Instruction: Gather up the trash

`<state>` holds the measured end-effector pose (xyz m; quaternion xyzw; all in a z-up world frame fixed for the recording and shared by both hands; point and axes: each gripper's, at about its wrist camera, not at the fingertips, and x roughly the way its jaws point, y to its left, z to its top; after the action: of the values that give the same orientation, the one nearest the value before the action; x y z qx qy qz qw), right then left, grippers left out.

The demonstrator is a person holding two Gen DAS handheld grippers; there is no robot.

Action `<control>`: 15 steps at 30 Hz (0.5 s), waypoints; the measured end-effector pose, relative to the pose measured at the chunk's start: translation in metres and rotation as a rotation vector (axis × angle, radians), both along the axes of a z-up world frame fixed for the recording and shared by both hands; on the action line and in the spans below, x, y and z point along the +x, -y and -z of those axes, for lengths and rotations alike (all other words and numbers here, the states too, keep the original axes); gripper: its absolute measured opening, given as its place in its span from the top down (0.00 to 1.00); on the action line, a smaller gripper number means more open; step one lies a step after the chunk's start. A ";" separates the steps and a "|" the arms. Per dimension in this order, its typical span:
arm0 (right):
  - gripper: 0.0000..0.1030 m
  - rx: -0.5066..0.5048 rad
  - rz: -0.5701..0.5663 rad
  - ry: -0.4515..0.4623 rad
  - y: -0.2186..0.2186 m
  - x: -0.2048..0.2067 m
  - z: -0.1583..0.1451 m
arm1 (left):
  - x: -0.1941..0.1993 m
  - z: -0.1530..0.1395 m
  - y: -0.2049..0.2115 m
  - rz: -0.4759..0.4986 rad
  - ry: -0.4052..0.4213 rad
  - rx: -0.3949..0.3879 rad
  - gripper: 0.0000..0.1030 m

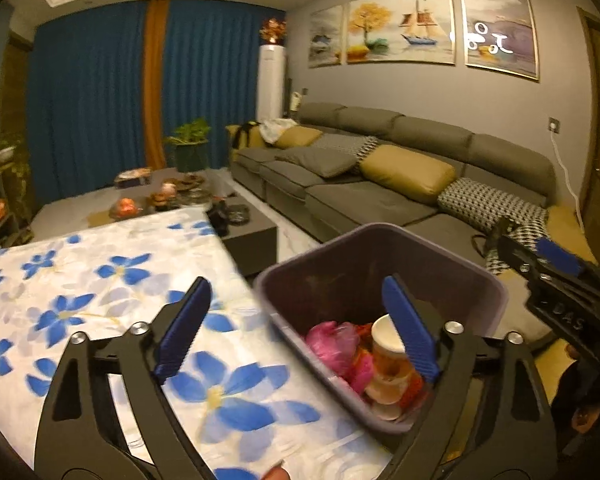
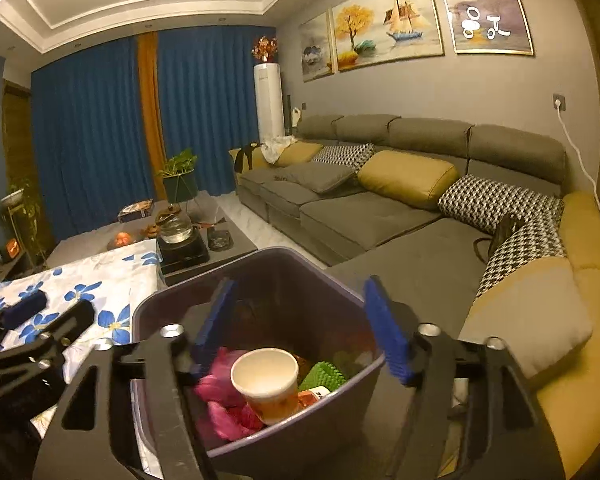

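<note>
A dark purple trash bin (image 1: 384, 248) (image 2: 260, 268) stands beside the table with the blue-flowered white cloth (image 1: 100, 300) (image 2: 100, 280). It holds a paper cup (image 2: 266, 380) (image 1: 388, 368), pink plastic bags (image 2: 224, 396) (image 1: 336, 344) and a green spiky item (image 2: 324, 376). My left gripper (image 1: 300, 328) is open and empty, spanning the table edge and the bin's left rim. My right gripper (image 2: 304, 328) is open and empty, directly above the bin. Each gripper also shows in the other's view: right (image 1: 556, 272), left (image 2: 32, 320).
A grey sectional sofa (image 2: 380, 216) with yellow and houndstooth cushions runs along the right wall. A dark coffee table (image 2: 216, 244) beyond the cloth carries a glass kettle (image 2: 175, 228), a tea tray and fruit. Potted plants and blue curtains stand at the far end.
</note>
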<state>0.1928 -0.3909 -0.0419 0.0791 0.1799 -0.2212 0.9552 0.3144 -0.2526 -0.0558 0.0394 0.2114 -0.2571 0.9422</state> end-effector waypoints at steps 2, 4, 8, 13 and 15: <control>0.21 -0.023 -0.001 0.001 -0.007 -0.006 -0.002 | -0.009 -0.002 -0.013 -0.040 0.016 0.016 0.11; 0.14 -0.053 -0.010 0.002 -0.019 -0.014 -0.005 | -0.017 -0.004 -0.027 -0.078 0.020 0.028 0.09; 0.05 -0.077 -0.038 -0.013 -0.039 -0.023 -0.010 | -0.040 -0.010 -0.067 -0.166 0.020 0.023 0.06; 0.05 -0.104 -0.079 0.000 -0.078 -0.043 -0.019 | -0.069 -0.019 -0.111 -0.242 0.031 0.039 0.06; 0.05 -0.116 -0.095 0.009 -0.094 -0.052 -0.023 | -0.081 -0.024 -0.129 -0.272 0.027 0.032 0.06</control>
<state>0.1409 -0.2966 -0.0193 0.0161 0.1661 -0.1854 0.9684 0.2337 -0.1233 -0.0313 0.0291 0.2060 -0.1233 0.9703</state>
